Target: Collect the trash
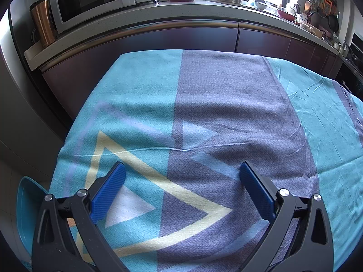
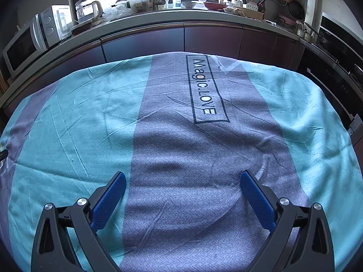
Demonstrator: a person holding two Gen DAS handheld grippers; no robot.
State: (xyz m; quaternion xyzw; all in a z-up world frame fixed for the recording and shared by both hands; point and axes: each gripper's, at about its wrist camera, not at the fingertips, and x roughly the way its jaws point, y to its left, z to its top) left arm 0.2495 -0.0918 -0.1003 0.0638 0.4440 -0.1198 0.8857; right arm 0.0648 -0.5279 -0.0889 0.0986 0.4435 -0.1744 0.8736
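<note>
My left gripper [image 1: 182,170] is open and empty, its blue pads spread wide above a table covered with a teal and purple cloth [image 1: 140,95]. My right gripper [image 2: 183,180] is open and empty too, above the same cloth [image 2: 68,113] near its purple stripe. No trash shows on the cloth in either view. A teal bin or lid [image 1: 27,206] shows at the table's left edge, low in the left wrist view.
A kitchen counter [image 1: 158,11] runs behind the table with a microwave [image 1: 90,0], a copper canister [image 1: 43,21], a kettle [image 2: 87,8] and dishes. Dark cabinets [image 2: 204,40] stand below it. An oven [image 2: 340,52] is at the right.
</note>
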